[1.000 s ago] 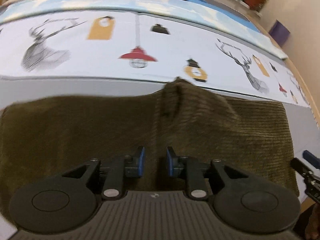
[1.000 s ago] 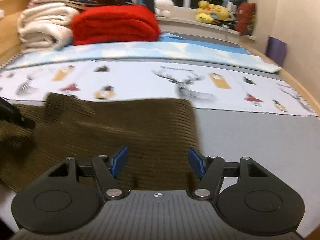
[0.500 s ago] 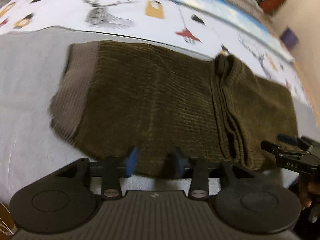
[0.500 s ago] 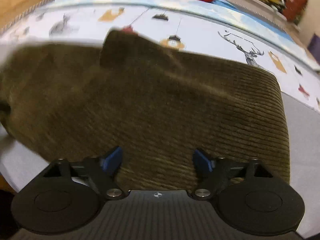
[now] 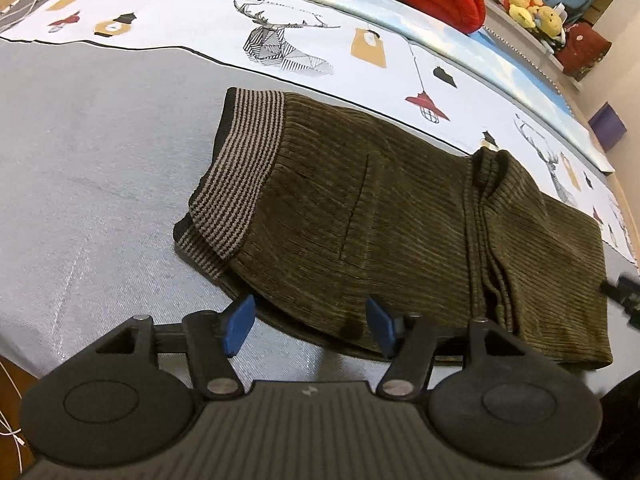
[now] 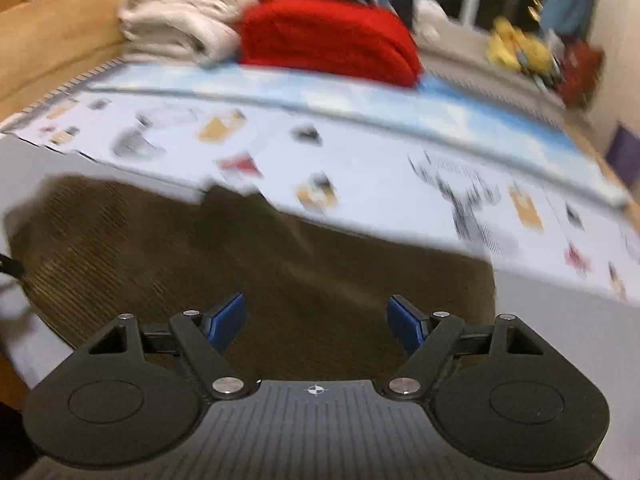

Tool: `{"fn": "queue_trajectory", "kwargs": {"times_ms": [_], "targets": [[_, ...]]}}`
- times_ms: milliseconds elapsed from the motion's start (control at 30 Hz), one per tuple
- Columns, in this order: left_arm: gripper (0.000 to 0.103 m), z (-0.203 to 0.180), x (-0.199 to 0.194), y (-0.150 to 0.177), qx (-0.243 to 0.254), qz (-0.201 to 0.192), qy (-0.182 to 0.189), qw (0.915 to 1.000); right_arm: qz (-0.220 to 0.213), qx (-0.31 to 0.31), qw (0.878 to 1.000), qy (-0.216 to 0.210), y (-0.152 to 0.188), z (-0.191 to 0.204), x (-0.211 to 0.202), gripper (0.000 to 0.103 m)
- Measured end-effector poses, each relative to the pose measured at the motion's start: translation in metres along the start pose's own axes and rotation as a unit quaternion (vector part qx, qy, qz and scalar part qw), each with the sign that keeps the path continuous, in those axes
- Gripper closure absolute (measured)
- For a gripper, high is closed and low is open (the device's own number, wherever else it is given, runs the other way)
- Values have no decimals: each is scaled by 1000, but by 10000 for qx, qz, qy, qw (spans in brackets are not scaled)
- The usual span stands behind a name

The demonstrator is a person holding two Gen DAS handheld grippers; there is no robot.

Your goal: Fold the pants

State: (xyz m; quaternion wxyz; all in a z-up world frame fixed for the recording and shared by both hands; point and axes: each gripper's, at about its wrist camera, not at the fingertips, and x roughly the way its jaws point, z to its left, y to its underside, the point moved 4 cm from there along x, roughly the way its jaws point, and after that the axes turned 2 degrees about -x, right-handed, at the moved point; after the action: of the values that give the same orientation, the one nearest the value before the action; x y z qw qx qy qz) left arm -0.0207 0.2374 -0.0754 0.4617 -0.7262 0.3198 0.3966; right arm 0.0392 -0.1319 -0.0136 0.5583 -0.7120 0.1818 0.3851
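Observation:
Olive-brown corduroy pants (image 5: 400,224) lie folded on the grey bed sheet (image 5: 100,140), striped waistband (image 5: 236,168) at the left, a bunched ridge (image 5: 486,208) toward the right. My left gripper (image 5: 308,322) is open and empty, just short of the pants' near edge. My right gripper (image 6: 318,322) is open and empty over the near part of the pants (image 6: 280,264); that view is blurred. The right gripper's tip shows at the right edge of the left wrist view (image 5: 624,284).
The printed white sheet (image 5: 300,36) with deer and lamps lies beyond the pants. A red folded blanket (image 6: 328,40) and white folded bedding (image 6: 180,28) are stacked at the back. Plush toys (image 5: 532,8) sit on a ledge. A wooden bed frame (image 6: 52,44) runs along the left.
My left gripper opened wider and drew back left, so the waistband shows nearer the middle. My right gripper lifted and tilted up from the pants, staying open.

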Motion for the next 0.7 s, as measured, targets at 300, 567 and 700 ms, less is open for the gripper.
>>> {"fn": "queue_trajectory", "kwargs": {"times_ms": [300,567,700], "targets": [[18,31,-2,-12,-815,-246,-364,9957,394,473,9981,84,19,-14,22,28],[18,67,26,-16,-2326,87,242,9722,418,643,9970,-86,21,-17,24,27],[18,66,32,-23,-2389,-92,299,9706,452,567,9972,-162,21,-13,25,27]]}}
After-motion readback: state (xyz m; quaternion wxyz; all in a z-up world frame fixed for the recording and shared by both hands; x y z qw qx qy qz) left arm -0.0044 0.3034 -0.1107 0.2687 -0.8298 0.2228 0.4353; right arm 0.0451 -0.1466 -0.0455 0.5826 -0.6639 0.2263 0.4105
